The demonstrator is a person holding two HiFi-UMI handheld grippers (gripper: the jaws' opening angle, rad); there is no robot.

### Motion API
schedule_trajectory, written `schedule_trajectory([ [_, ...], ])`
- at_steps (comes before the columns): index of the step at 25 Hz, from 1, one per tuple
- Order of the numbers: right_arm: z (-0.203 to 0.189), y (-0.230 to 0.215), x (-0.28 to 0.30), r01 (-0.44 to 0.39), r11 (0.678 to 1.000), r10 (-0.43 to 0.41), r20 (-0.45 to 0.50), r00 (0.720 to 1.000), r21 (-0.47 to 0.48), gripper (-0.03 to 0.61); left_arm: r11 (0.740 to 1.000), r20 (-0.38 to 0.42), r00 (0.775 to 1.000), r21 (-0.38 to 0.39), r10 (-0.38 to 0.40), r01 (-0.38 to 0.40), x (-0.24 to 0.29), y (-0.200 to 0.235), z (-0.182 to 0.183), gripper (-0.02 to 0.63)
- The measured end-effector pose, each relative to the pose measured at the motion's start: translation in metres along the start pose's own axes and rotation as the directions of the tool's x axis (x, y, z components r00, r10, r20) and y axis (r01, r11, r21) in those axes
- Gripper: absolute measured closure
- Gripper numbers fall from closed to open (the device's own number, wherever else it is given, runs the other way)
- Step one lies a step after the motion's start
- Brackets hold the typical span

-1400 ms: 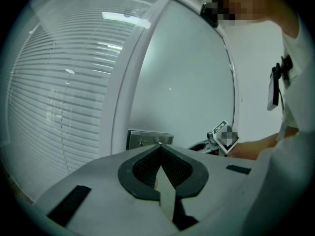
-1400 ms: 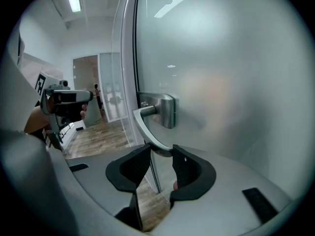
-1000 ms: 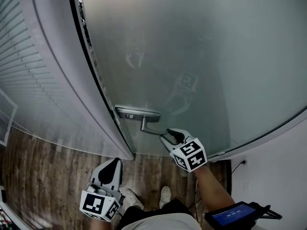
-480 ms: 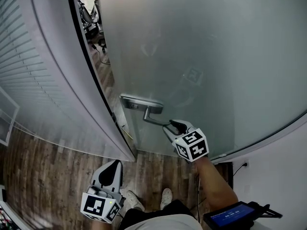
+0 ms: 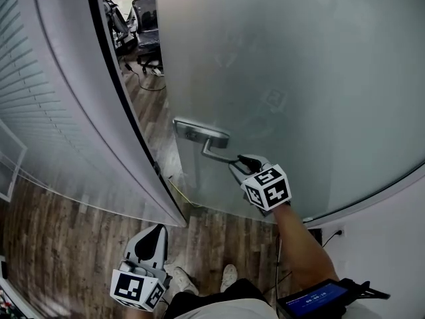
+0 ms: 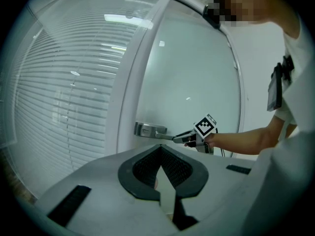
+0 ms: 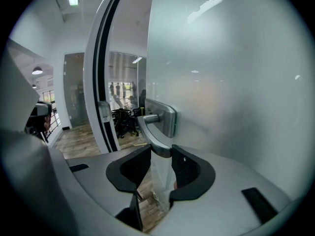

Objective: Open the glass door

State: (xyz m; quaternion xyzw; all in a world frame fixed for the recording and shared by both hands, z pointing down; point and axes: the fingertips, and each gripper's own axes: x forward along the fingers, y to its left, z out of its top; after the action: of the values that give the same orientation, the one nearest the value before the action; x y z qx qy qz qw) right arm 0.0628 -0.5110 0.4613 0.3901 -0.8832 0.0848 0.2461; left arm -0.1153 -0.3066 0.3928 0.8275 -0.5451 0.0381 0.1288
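The frosted glass door [image 5: 299, 78] stands ajar, with a gap along its left edge. Its metal lever handle [image 5: 216, 153] juts from a plate [image 5: 199, 133]. My right gripper [image 5: 240, 161] is shut on the free end of the lever. In the right gripper view the handle [image 7: 150, 132] passes between the two pads of the right gripper [image 7: 161, 154]. My left gripper [image 5: 158, 230] hangs low near the floor, apart from the door, jaws shut and empty. From the left gripper [image 6: 161, 149] view, the right gripper [image 6: 183, 137] shows holding the handle.
A curved door frame [image 5: 126, 111] and a wall of blinds [image 5: 26, 111] stand to the left. Office chairs [image 5: 146, 25] and cables show through the gap. Wood floor [image 5: 60, 244] lies below, with the person's shoes [image 5: 229, 271] and a dark tablet [image 5: 312, 301] at lower right.
The door has swung open and the gap at its left edge has widened, showing the room beyond. The right gripper moved right and up with the handle. The left gripper sank slightly.
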Motion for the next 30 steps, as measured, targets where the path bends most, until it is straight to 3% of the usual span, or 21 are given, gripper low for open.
schedule_trajectory([
  [4,0.052,-0.021,-0.004,0.012,1.000,-0.011,-0.020,1.000,0.007,0.443,1.000,-0.004,1.000,-0.020,0.016,-0.016,0.001,0.008,0.053,0.615],
  [6,0.059,-0.038,-0.002,0.017,1.000,-0.017,-0.024,1.000,0.009,0.443,0.999,-0.002,1.000,-0.022,0.026,-0.026,0.009,0.005,0.061,0.615],
  [12,0.028,-0.034,0.024,0.063,0.998,-0.063,-0.004,0.998,0.027,0.443,0.999,0.013,0.999,-0.007,0.033,-0.033,-0.005,0.019,0.019,0.615],
  [24,0.028,-0.081,0.049,0.109,0.994,-0.109,-0.004,0.994,0.028,0.448,0.997,0.011,0.997,0.003,0.072,-0.072,0.001,0.014,0.005,0.615],
  [30,0.028,-0.083,0.064,0.150,0.987,-0.150,-0.002,0.989,0.049,0.448,0.997,0.026,0.997,0.002,0.079,-0.079,-0.016,0.025,-0.009,0.615],
])
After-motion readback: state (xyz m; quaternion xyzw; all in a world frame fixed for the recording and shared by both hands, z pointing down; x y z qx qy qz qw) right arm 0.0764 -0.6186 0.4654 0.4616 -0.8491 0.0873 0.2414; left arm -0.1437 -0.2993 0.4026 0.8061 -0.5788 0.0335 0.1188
